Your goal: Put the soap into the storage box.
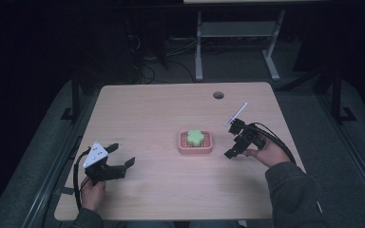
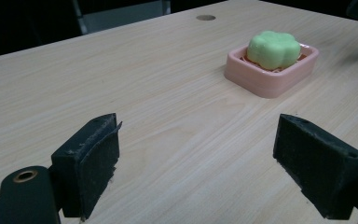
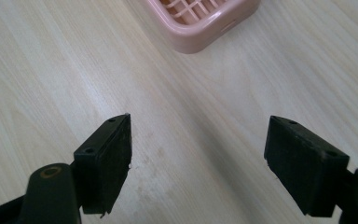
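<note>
So there's a pink soap dish [image 1: 196, 148] sitting roughly mid-worktop, a bit toward the right edge, with a green flower-shaped soap [image 1: 196, 137] lying in it on the slatted grid. The left gripper [image 1: 123, 156] is near the front-left corner of the wooden table [image 1: 161, 109], well apart from the dish, jaws spread wide with nothing between them; in the left gripper view you can see the soap [image 2: 273, 49] and dish [image 2: 265, 81] way off ahead and to the right. The right gripper [image 1: 233, 139] hangs just beside the dish's right side, also released and empty, pointing down at the tabletop. The right gripper view catches one corner of the dish [image 3: 200, 35] at the top. A cable hole [image 1: 218, 95] sits near the far edge.
</note>
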